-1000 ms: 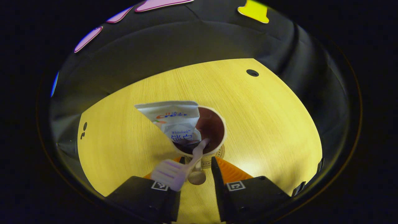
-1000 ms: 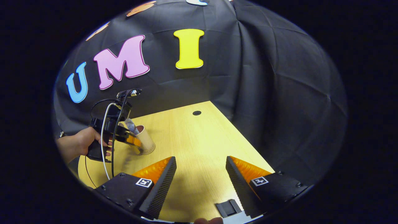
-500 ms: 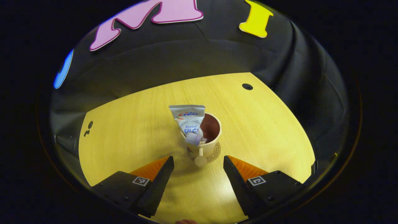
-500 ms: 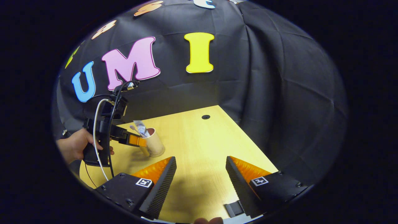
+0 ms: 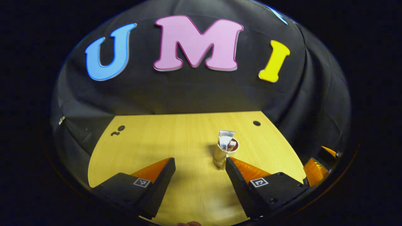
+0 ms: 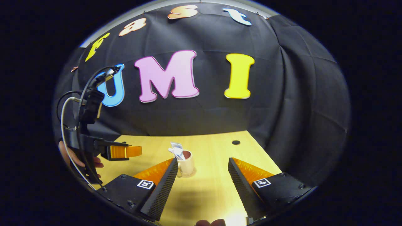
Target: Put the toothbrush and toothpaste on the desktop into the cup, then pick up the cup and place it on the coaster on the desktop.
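Paper cup [image 5: 223, 153] — toothpaste [image 5: 225, 140] inside, lettering unreadable — on coaster [image 5: 217, 163]

Ahead of the left gripper's fingers, the cup [image 5: 223, 153] is pale tan outside and dark reddish-brown inside. The toothpaste [image 5: 225, 140] in it is silvery white (its print too small to make out). The desktop [image 5: 176, 135] is yellow wood-grain.

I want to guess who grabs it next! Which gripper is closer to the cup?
Hard to call, probably the left gripper: the cup stands just past its finger. The right gripper hangs similarly near; both are open, touching nothing.
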Demonstrator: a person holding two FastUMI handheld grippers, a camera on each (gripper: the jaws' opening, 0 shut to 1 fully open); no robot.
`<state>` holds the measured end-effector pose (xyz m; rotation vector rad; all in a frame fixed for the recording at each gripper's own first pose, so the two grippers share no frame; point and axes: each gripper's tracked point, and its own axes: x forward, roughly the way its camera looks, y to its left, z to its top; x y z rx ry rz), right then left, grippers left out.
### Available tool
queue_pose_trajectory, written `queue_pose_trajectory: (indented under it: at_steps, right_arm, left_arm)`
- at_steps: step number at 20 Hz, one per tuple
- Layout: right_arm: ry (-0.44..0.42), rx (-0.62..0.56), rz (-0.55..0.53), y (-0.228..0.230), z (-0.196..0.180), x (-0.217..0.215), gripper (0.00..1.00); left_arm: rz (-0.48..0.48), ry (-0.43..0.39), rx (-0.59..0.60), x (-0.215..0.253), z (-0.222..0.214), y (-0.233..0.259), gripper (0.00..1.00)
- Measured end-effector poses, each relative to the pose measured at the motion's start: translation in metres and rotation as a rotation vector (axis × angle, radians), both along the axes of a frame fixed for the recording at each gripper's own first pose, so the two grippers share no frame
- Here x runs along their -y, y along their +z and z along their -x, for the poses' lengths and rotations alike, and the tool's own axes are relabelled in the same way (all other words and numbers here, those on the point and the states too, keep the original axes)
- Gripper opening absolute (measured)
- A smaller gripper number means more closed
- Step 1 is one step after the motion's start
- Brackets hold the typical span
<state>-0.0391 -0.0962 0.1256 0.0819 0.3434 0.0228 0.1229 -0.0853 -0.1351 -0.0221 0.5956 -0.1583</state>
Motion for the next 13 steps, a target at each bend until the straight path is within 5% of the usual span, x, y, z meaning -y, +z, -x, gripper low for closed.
queue_pose_trajectory:
  at_steps: [13]
  right_arm:
    - [0.131,0.278,0.052,0.108,-0.006,-0.119,0.98]
  left_arm:
    - [0.044,0.19,0.457,-0.108,0.08,0.131,0.99]
